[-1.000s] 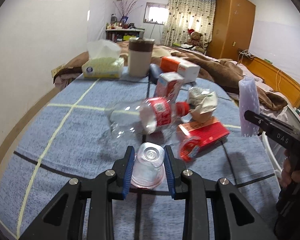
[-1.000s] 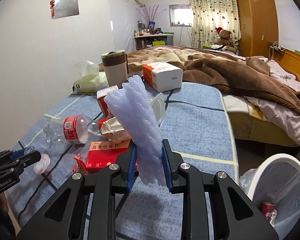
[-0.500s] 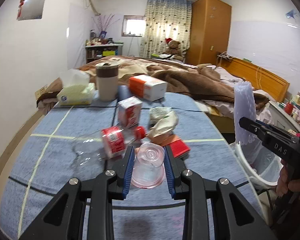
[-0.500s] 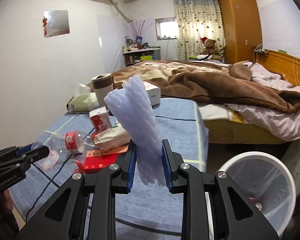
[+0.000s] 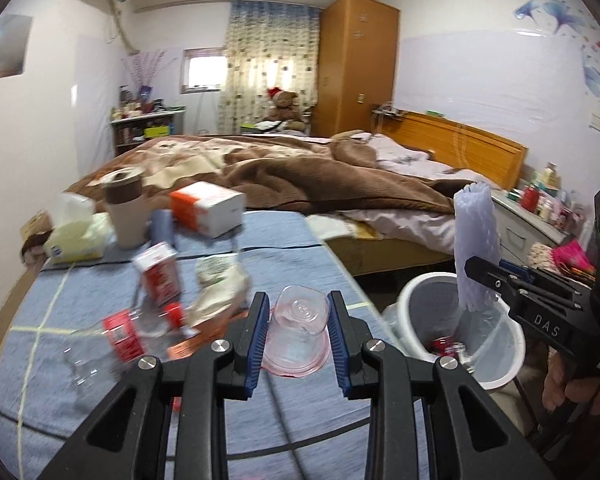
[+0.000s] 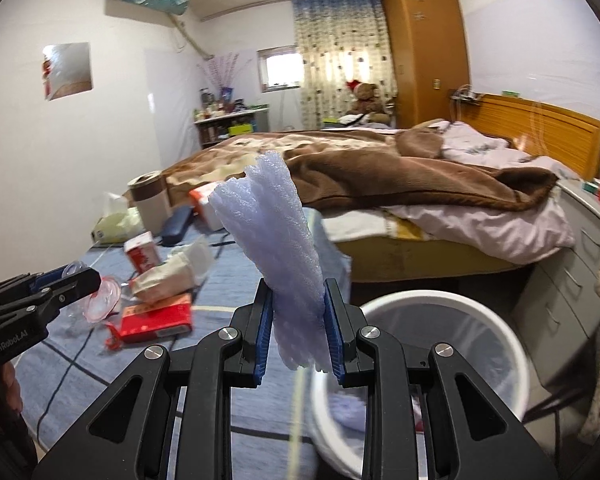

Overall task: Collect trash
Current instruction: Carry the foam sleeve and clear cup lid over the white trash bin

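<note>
Scene read left to right, table surface being a blue quilted cover with grid lines (image 5: 308, 236).

Far left of table: tissue pack (image 5: 74, 236), brown-banded cylindrical container (image 5: 125, 212), orange-and-white box (image 5: 208, 208). Whether these count as trash cannot be told.

Left-centre, loose litter on the table: clear plastic bottle with red label and cap (image 5: 116, 340), lying on its side; small red-and-white carton (image 5: 158, 272), tilted; crumpled paper wrapper (image 5: 220, 288); flat red box (image 6: 156, 318) just beside the wrapper. All uncollected.

Centre: left gripper (image 5: 298, 330), jaws closed onto a clear plastic cup (image 5: 296, 332), held upside down, base toward the camera, lifted clear of the table. Cup is not over the bin.

Right: right gripper (image 6: 298, 328), jaws pinched tight on a pale lavender foam net sleeve (image 6: 274, 236), standing upright out of the jaws. In the left wrist view the sleeve sits above the rim of the white trash bin (image 5: 416, 292), which stands on the floor off the table's right edge. Bin is lined with a clear bag and holds a red can (image 5: 440, 346) at the bottom.

Progress, judged: early to middle. One item binned, two in hand, at least four pieces left on the table. Sleeve looks closest to release; cup needs carrying further right.
</note>
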A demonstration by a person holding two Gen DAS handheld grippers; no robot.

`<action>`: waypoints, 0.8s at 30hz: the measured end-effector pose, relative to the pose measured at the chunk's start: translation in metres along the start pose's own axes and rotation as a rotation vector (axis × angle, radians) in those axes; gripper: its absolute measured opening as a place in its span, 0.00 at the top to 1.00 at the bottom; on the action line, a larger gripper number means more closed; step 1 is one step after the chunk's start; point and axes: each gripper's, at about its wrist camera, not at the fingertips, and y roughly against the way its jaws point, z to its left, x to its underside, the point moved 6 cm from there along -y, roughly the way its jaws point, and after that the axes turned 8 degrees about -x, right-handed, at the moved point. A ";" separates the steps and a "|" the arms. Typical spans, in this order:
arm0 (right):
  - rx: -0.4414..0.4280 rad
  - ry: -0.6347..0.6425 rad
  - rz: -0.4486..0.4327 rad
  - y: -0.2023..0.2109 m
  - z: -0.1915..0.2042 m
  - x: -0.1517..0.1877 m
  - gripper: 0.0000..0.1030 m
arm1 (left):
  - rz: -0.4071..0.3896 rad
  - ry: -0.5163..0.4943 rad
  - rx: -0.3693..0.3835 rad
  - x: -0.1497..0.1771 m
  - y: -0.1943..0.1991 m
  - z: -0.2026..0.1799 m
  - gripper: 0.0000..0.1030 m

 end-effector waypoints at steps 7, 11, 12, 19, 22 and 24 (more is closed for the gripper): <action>0.092 -0.048 -0.001 0.014 -0.033 0.003 0.75 | -0.001 -0.061 0.108 -0.013 -0.012 -0.054 0.70; 0.133 -0.080 0.003 0.019 -0.050 0.008 0.75 | 0.006 -0.090 0.162 -0.017 -0.020 -0.084 0.70; 0.146 -0.085 0.004 0.021 -0.054 0.010 0.75 | 0.008 -0.096 0.173 -0.018 -0.022 -0.091 0.70; 0.203 -0.132 0.035 0.024 -0.079 0.022 0.75 | 0.032 -0.108 0.240 -0.018 -0.038 -0.122 0.70; 0.217 -0.146 0.070 0.022 -0.089 0.030 0.75 | 0.043 -0.128 0.263 -0.015 -0.045 -0.139 0.70; 0.228 -0.156 0.100 0.019 -0.095 0.037 0.75 | 0.059 -0.136 0.282 -0.012 -0.050 -0.147 0.70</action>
